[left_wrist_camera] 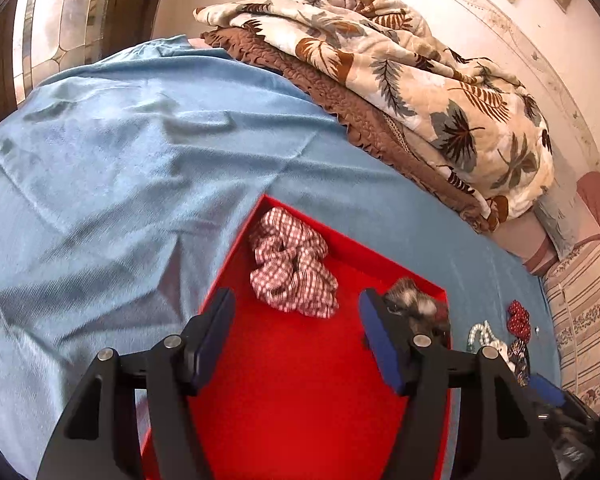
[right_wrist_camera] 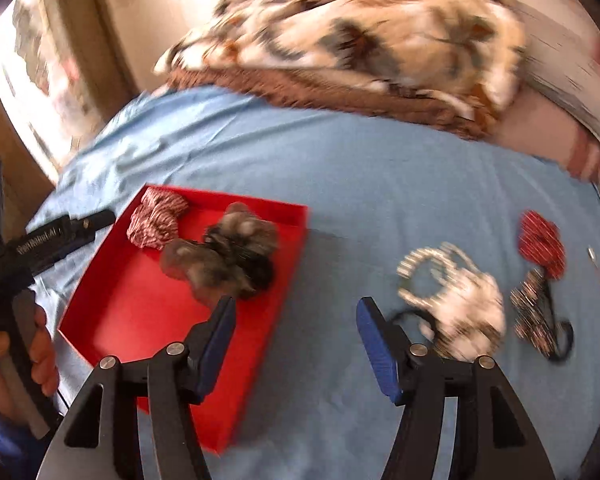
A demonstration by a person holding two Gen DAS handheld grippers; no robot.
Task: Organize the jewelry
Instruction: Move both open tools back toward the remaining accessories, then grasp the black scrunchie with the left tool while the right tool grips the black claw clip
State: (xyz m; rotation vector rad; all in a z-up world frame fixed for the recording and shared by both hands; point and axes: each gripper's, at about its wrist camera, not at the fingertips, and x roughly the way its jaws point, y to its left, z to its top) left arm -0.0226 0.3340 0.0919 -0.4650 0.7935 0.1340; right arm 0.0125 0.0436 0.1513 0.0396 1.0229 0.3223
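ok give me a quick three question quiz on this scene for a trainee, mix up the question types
1. True or false: the red tray already holds the checked scrunchie and the grey furry scrunchie.
2. Which lies nearest the right hand-held gripper? A) pearl beads and white piece B) red sparkly piece C) leaf-print blanket
3. Fill in: both the right and the left hand-held gripper are ____ and hold nothing.

Key: 1 true; 2 A; 3 open
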